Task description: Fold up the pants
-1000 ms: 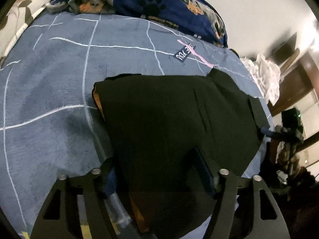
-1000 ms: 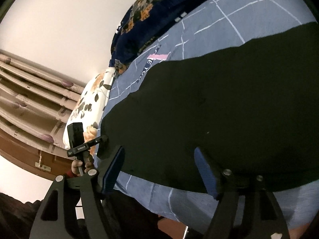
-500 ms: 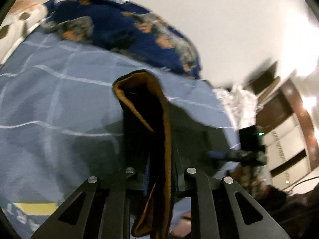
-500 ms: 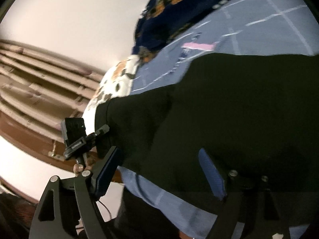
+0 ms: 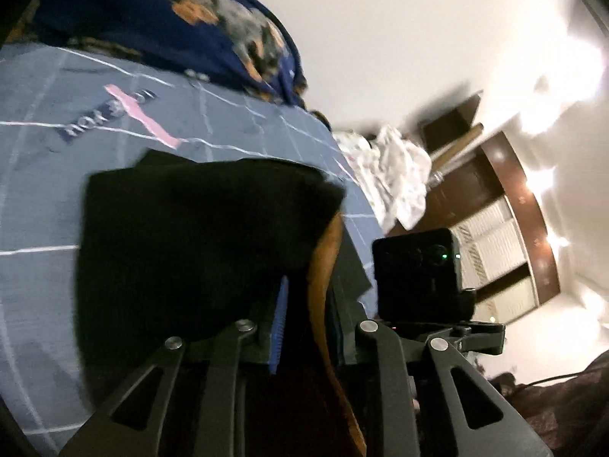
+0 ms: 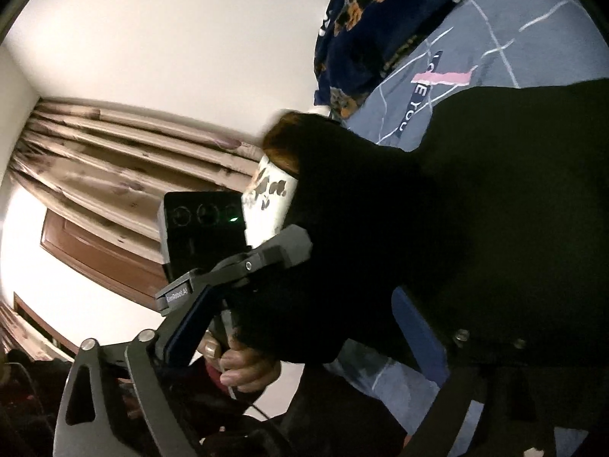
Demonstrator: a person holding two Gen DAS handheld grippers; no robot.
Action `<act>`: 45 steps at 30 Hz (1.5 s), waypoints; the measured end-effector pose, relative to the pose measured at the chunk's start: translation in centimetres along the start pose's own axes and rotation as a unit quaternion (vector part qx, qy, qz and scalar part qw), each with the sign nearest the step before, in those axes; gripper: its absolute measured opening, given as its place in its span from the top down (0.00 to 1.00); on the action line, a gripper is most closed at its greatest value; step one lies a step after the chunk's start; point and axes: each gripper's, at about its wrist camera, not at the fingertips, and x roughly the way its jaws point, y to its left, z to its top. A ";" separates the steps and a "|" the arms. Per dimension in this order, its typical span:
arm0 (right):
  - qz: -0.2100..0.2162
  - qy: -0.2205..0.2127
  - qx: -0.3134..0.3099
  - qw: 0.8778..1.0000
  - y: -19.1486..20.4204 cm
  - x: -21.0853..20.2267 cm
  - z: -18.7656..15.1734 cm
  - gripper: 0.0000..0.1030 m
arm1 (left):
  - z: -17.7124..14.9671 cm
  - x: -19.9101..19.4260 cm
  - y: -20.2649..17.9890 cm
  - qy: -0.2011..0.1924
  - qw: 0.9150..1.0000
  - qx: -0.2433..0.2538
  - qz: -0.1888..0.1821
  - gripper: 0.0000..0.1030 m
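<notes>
The black pants (image 5: pixel 198 236) with an orange-brown lining lie on the blue bed cover (image 5: pixel 38 198). My left gripper (image 5: pixel 304 327) is shut on a fold of the pants and holds it lifted above the bed. In the right wrist view the pants (image 6: pixel 475 205) fill the right side, with the lifted fold rising at the middle. My right gripper (image 6: pixel 304 327) is open, its blue pads wide apart, with the pants edge between them. The other gripper with its camera box (image 6: pixel 205 228) and the holding hand (image 6: pixel 243 361) show close by.
A dark blue patterned blanket (image 5: pixel 190 30) lies at the head of the bed. White crumpled cloth (image 5: pixel 396 175) sits past the bed's far corner. The right gripper's camera box (image 5: pixel 418 274) is close on the right. Curtains (image 6: pixel 114 160) hang beside the bed.
My left gripper closed on the pants edge, lifted it and carried it over toward the right gripper. The right gripper stayed open and the two grippers came close together.
</notes>
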 end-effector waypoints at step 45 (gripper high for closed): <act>-0.229 -0.131 0.104 0.959 -9.2 -25.8 5.3 0.85 | -1.9 8.1 0.1 0.066 0.985 0.023 0.160 0.41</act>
